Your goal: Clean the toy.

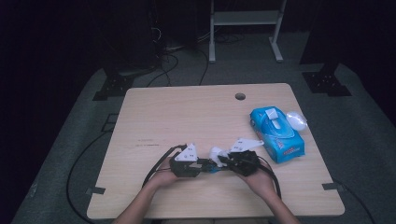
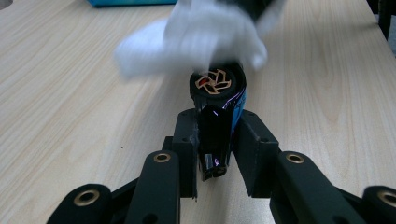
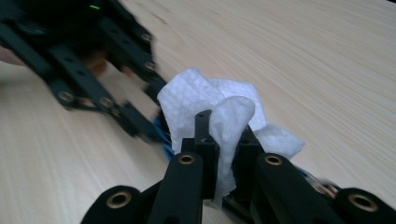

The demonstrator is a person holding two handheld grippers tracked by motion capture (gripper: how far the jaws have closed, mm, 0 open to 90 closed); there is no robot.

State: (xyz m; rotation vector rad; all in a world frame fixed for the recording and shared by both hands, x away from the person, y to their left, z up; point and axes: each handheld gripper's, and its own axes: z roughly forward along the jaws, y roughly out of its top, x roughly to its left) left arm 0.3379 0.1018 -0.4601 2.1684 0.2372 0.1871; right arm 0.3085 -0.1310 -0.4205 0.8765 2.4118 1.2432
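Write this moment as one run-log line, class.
left gripper: shut on toy car | right gripper: shut on white wipe | wipe against car

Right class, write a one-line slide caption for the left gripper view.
Left claw clamps a small black toy car while a white wipe rubs it above the wooden table.

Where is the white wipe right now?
The crumpled white wipe is pinched in the right gripper, low in the middle of the high view, pressed against the small black and blue toy car held by the left gripper.
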